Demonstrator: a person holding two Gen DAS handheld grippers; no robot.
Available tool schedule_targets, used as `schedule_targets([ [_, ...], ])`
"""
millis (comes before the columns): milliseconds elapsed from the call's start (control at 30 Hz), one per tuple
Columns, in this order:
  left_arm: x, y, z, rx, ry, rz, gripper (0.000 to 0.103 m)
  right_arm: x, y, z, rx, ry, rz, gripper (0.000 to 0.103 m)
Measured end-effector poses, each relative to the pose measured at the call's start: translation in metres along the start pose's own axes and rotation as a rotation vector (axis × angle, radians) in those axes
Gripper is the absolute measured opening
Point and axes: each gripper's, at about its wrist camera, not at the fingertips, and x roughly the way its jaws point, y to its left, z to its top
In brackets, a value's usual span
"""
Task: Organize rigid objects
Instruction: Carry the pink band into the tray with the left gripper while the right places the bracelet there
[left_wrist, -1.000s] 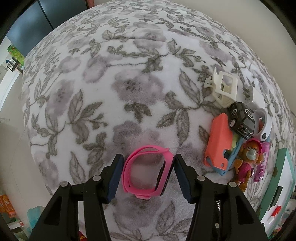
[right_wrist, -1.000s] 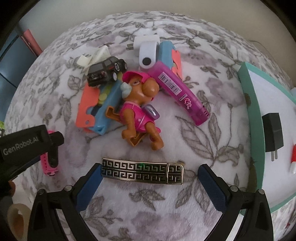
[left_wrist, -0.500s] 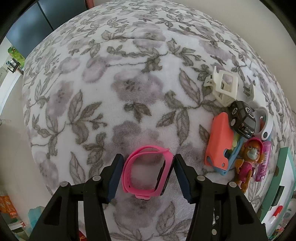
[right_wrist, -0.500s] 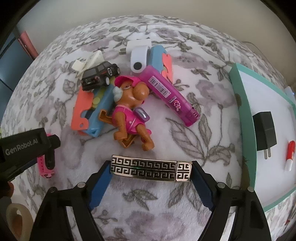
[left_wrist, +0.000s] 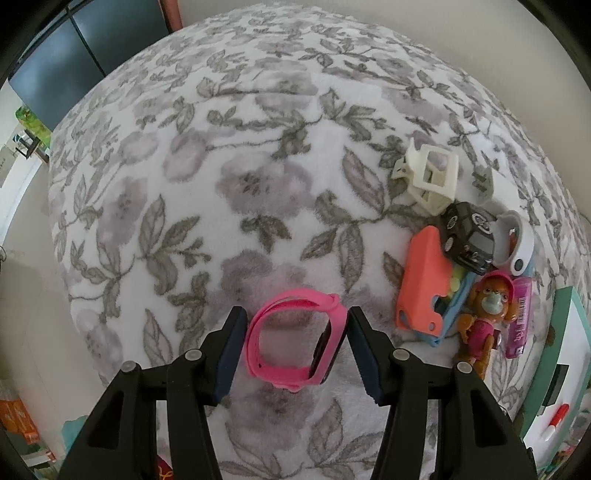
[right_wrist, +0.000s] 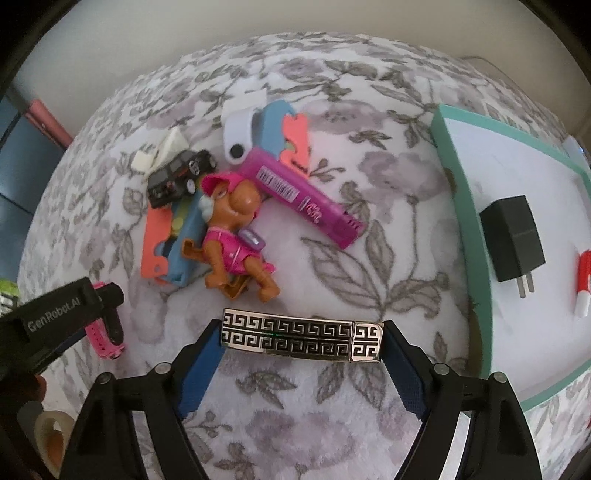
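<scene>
The pink watch band (left_wrist: 295, 338) stands on edge between the fingers of my left gripper (left_wrist: 293, 347), both blue pads pressed on its sides, so that gripper is clamped on it just above the floral blanket (left_wrist: 229, 192). My right gripper (right_wrist: 302, 349) is clenched on the gold bar with the black key pattern (right_wrist: 303, 339), a pad against each end, held crosswise and level. Only the right wrist view shows that bar; it also shows my left gripper from the side at the left edge, with a bit of the pink band below its finger. The left wrist view shows the wide bare stretch of blanket ahead that the other view lacks. Beyond the bar lies a heap — a toy dog in a pink outfit (right_wrist: 236, 236) on its back, a black toy car (right_wrist: 177, 177) resting on an orange and blue case (right_wrist: 166, 240), a magenta tube (right_wrist: 306, 199) leaning across the dog's head, a white strap (right_wrist: 240, 136) and a cream plastic clip (left_wrist: 430, 177). To the right sits a teal-rimmed tray (right_wrist: 461, 206) — in it a black plug adapter (right_wrist: 513, 236) and a red and white marker (right_wrist: 583, 284). Nothing lies between my right gripper and the tray.
</scene>
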Motion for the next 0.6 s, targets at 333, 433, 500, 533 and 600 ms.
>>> schedule_targets([
  [333,-0.049,-0.031,0.002,0.041,-0.094,-0.015,0.056,-0.049,-0.027,0.009,0.088,-0.110,0.060,0.085],
  [433,-0.065,-0.050,0.000,0.079,-0.121,-0.030,0.056,-0.063,-0.037,0.011,0.113,-0.145,0.053,0.085],
  [500,-0.075,-0.064,-0.002,0.104,-0.135,-0.040,0.056,-0.071,-0.047,0.012,0.136,-0.168,0.043,0.085],
  [533,-0.079,-0.070,-0.003,0.119,-0.142,-0.043,0.056,-0.075,-0.052,0.013,0.145,-0.177,0.034,0.085],
  [600,-0.088,-0.085,-0.005,0.147,-0.155,-0.054,0.056,-0.083,-0.066,0.014,0.165,-0.201,-0.001,0.085],
])
